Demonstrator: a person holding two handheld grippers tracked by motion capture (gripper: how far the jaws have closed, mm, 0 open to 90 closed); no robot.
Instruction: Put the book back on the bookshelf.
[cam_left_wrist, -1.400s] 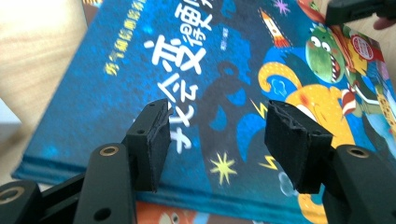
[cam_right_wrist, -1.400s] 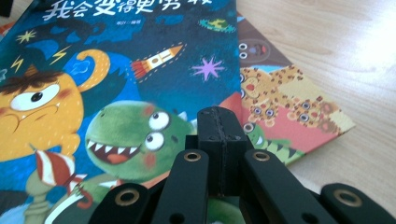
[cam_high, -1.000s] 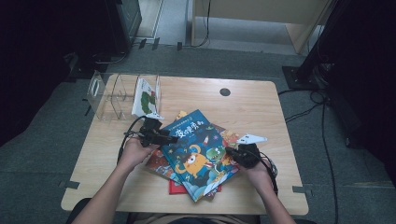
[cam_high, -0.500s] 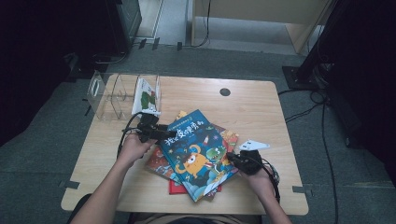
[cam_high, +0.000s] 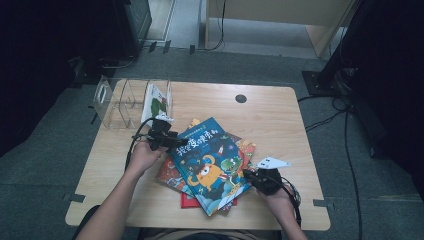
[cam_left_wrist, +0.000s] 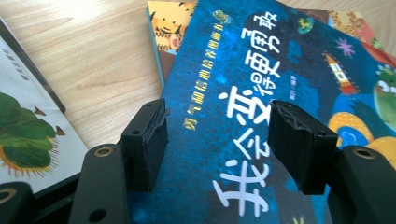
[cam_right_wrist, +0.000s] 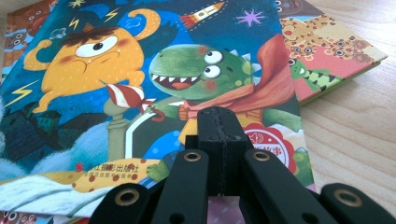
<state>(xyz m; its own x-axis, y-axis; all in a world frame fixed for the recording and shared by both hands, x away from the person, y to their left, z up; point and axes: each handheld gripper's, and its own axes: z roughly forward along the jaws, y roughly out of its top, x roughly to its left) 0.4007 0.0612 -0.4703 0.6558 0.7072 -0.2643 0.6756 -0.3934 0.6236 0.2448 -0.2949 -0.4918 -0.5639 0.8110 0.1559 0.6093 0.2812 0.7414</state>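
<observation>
A blue picture book (cam_high: 210, 160) with an orange monster and a green dinosaur tops a loose pile at the table's middle. My left gripper (cam_high: 180, 142) hovers at its far left corner. In the left gripper view its jaws (cam_left_wrist: 217, 140) stand apart over the blue cover (cam_left_wrist: 243, 93), pads off it; they have just been opening. My right gripper (cam_high: 249, 174) sits at the book's right edge. The right gripper view shows its jaws (cam_right_wrist: 223, 135) pressed together with nothing between them, the tip over the blue book (cam_right_wrist: 140, 74).
A clear acrylic rack (cam_high: 117, 100) stands at the table's far left with a white tree-cover book (cam_high: 157, 102) upright in it. Under the blue book lie an orange-yellow book (cam_left_wrist: 173, 28), a red one (cam_high: 192, 200) and a patterned one (cam_right_wrist: 327, 51). Bare wood (cam_high: 270, 115) lies far right.
My right gripper has slid toward the person along the blue book's right edge. The left gripper's jaws have spread a little at the book's corner.
</observation>
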